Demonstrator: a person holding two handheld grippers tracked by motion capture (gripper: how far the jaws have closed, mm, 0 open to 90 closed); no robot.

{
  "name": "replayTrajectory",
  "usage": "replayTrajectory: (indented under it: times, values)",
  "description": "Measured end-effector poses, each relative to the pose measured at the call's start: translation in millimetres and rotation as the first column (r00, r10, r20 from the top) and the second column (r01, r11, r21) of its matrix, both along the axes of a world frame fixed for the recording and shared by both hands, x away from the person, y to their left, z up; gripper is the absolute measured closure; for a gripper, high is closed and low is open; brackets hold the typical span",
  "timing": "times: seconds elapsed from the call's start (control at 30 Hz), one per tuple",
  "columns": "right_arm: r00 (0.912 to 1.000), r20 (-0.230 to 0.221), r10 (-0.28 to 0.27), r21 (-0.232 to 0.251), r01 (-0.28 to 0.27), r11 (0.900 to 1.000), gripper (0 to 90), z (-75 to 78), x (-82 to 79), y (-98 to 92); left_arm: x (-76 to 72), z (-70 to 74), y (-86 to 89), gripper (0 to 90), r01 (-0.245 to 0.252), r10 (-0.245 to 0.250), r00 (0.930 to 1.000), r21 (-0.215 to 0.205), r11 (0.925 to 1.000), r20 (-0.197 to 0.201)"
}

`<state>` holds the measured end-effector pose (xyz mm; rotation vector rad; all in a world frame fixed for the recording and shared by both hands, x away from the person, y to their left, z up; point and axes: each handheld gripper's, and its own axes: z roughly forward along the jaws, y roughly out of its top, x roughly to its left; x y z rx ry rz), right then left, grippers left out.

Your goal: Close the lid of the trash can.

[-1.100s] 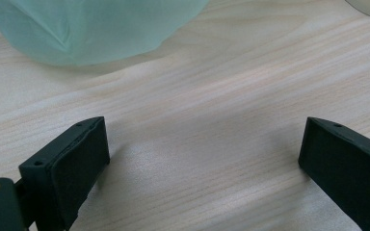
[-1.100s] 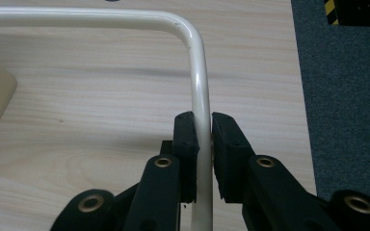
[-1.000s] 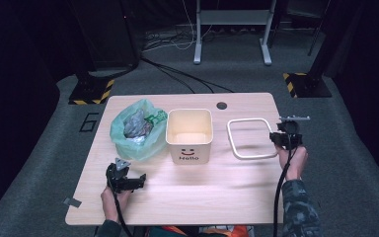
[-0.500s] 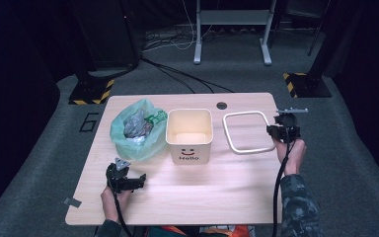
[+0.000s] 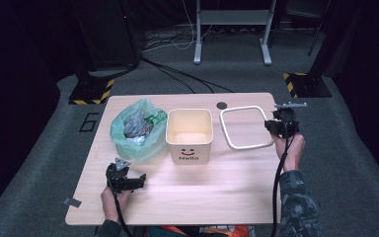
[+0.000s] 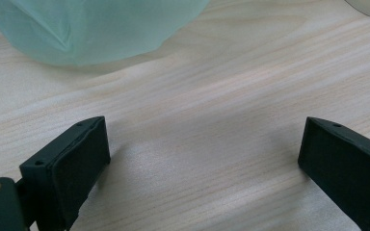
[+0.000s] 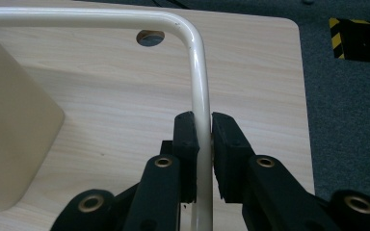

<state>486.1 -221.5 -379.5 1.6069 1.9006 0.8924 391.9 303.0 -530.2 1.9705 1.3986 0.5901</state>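
Nearest the person, at about seven o'clock on the wooden table [image 5: 217, 192], the left gripper [image 5: 128, 180] sits low over the tabletop in the person's left hand [image 5: 111, 202]. In the left gripper view its two black jaws stand wide apart with bare wood grain between them, and the pale green plastic bag [image 6: 91, 26] bulges at about eleven o'clock beyond them, clear of both pads.

At about four o'clock, the person's right hand [image 5: 290, 150] comes in with a camouflage sleeve [image 5: 298, 202] behind it and holds the right gripper [image 5: 279, 126] near the table's right edge. The right gripper view shows its jaws clamped on the white square ring frame [image 7: 200, 96], one pad on each side of the thin rail just below a rounded corner. In the high view the frame [image 5: 244, 128] lies at about two o'clock on the table, its right rail in that grip.

In the middle stands the cream square bin [image 5: 189, 136], open at the top, with a smiling face and the word "Hello" on its front; it is just left of the frame. At about ten o'clock the green bag [image 5: 133, 131] holds crumpled rubbish and touches the bin's left side. A round cable hole [image 5: 221, 105] lies at about one o'clock near the far edge.
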Motion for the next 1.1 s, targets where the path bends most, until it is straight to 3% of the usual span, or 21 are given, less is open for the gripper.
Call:
replayTrajectory:
  times: [1.1]
  values:
    - [0.997, 0.03, 0.071, -0.01, -0.071, 0.997, 80.8, 32.1, 12.8, 35.9, 0.1, 0.0, 0.2, 3.9, -0.002, 0.002, 1.0, -0.001, 1.0, 0.0]
